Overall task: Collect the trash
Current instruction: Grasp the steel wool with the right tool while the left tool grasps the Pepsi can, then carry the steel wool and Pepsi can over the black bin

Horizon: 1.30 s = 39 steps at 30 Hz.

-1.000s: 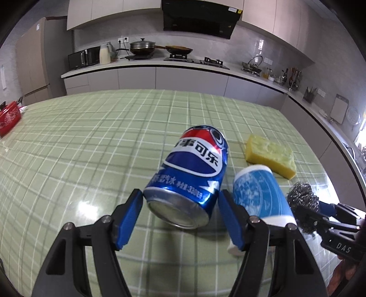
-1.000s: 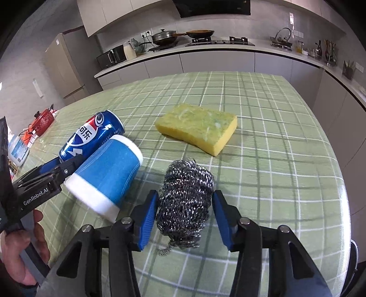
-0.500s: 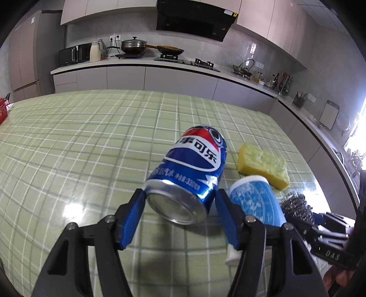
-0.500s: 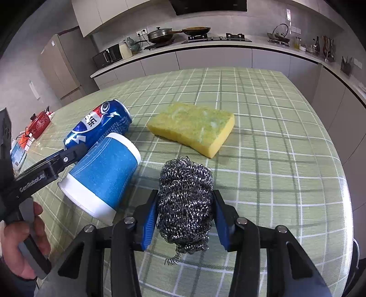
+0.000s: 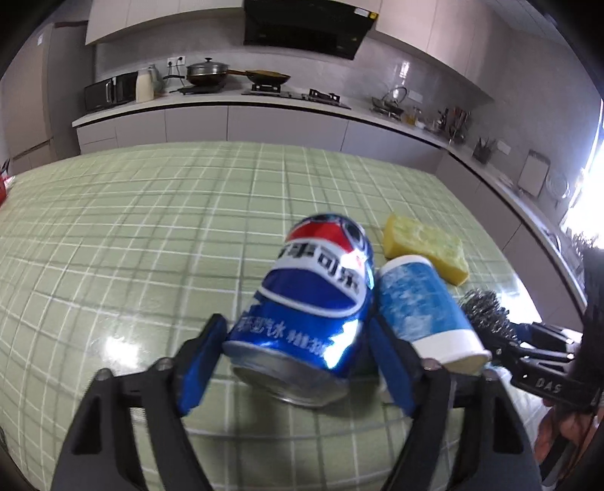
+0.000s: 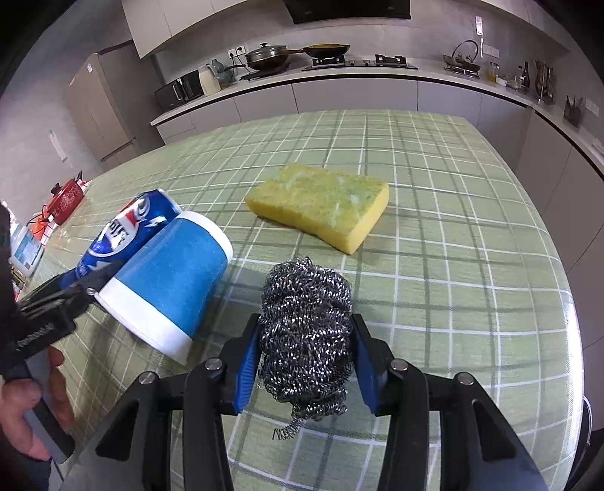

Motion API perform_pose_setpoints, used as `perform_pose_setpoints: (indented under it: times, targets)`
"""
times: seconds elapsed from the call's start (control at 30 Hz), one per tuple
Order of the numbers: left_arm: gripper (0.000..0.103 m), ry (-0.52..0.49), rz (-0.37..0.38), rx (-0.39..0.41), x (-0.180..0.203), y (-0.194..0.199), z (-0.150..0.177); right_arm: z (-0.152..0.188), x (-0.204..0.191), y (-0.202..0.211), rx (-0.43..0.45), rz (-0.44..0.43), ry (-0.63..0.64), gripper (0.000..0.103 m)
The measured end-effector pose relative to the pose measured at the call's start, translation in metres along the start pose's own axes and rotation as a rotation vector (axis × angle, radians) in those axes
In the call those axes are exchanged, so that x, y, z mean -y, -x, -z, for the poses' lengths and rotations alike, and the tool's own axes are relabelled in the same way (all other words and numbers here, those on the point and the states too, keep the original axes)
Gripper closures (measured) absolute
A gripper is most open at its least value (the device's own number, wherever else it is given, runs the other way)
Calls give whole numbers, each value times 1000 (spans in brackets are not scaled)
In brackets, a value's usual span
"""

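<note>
Blue pads of your left gripper (image 5: 298,362) pinch the Pepsi can (image 5: 309,317), tilted, touching the paper cup (image 5: 422,306). Your right gripper (image 6: 305,362) squeezes the steel wool scourer (image 6: 305,332) on the checked tablecloth (image 6: 453,264). Lift both straight up, steadily, so the cup isn't dragged.

A green checked cloth covers the surface (image 6: 434,211). Beyond it a pale grey counter (image 5: 234,104) runs along the tiled wall, carrying a hob (image 5: 298,94) under a black hood (image 5: 305,28). Left of the hob sits a microwave (image 5: 110,90). Bright daylight enters far right of the counter.
</note>
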<state>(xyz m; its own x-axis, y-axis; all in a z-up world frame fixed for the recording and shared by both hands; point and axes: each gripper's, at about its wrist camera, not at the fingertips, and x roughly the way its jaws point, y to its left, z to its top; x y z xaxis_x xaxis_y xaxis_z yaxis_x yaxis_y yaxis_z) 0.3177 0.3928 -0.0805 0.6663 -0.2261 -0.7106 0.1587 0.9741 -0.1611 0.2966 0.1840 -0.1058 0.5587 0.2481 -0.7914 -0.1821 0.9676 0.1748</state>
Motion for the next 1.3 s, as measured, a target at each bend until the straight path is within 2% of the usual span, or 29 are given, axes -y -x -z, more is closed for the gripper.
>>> perform_pose_setpoints:
  times: [0.07,0.27,0.47,0.57,0.7,0.8,0.9,0.97,1.0,1.1,1.3]
  targets:
    - [30,-6,-11,16,3,3,1,0,0,0,0,-4,7,59]
    - [33,-17,-63,70,8,19,1,1,0,11,21,-7,18,60]
    - [35,17,-68,112,2,46,7,3,1,20,24,-24,24,60]
    - [35,19,-78,103,3,45,13,4,0,22,25,-34,30,60]
    - [32,36,-106,102,5,34,26,4,0,22,22,-47,40,60]
    - [17,33,-133,89,8,25,26,6,1,20,13,-51,46,60]
    - [16,22,-122,62,8,17,21,7,2,18,2,-54,49,60]
    - [19,24,-116,45,7,11,16,6,2,15,-3,-58,49,60]
    - [40,34,-104,39,6,9,14,6,2,13,-5,-58,49,60]
    - [42,50,-115,35,3,11,14,3,0,9,-10,-51,58,61]
    - [42,28,-129,84,11,40,17,3,-3,28,29,-43,73,61]
